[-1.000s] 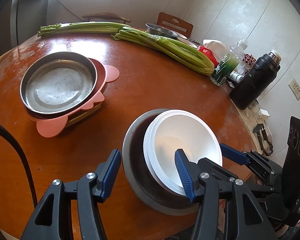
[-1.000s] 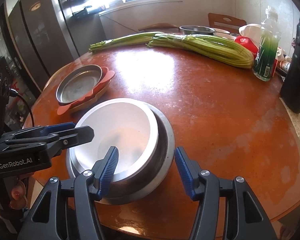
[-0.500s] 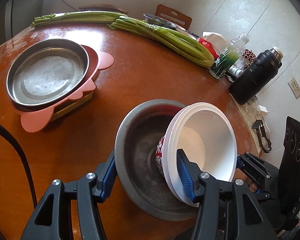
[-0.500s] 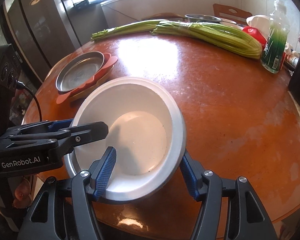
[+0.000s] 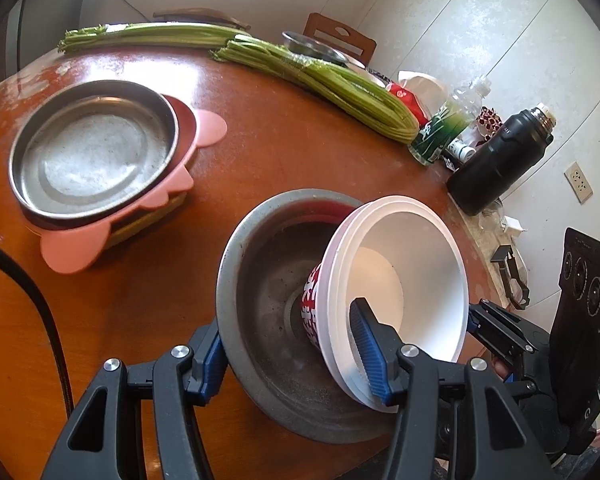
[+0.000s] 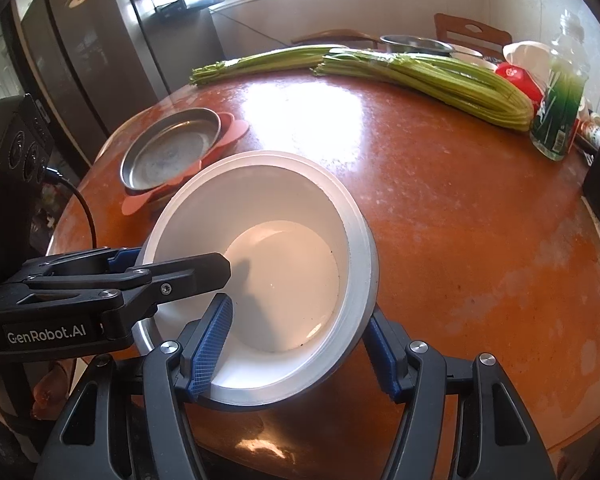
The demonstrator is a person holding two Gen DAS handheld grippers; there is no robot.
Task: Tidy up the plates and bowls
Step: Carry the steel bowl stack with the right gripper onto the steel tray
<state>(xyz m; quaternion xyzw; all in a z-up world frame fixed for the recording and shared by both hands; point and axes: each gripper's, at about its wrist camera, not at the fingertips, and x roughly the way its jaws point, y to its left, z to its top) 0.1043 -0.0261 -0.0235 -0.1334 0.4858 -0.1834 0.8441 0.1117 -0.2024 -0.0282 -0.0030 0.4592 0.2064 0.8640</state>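
Left wrist view: the left gripper (image 5: pixel 292 354) jaws clamp the steel bowl (image 5: pixel 268 304) and white bowl (image 5: pixel 400 288) rims together; both have tilted up off the table (image 5: pixel 260 152).

Right wrist view: the right gripper (image 6: pixel 300 342) jaws are opening around both rims, releasing for separation.

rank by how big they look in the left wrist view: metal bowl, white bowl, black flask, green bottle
1. metal bowl
2. white bowl, though nearness to the camera inflates both bowls
3. black flask
4. green bottle
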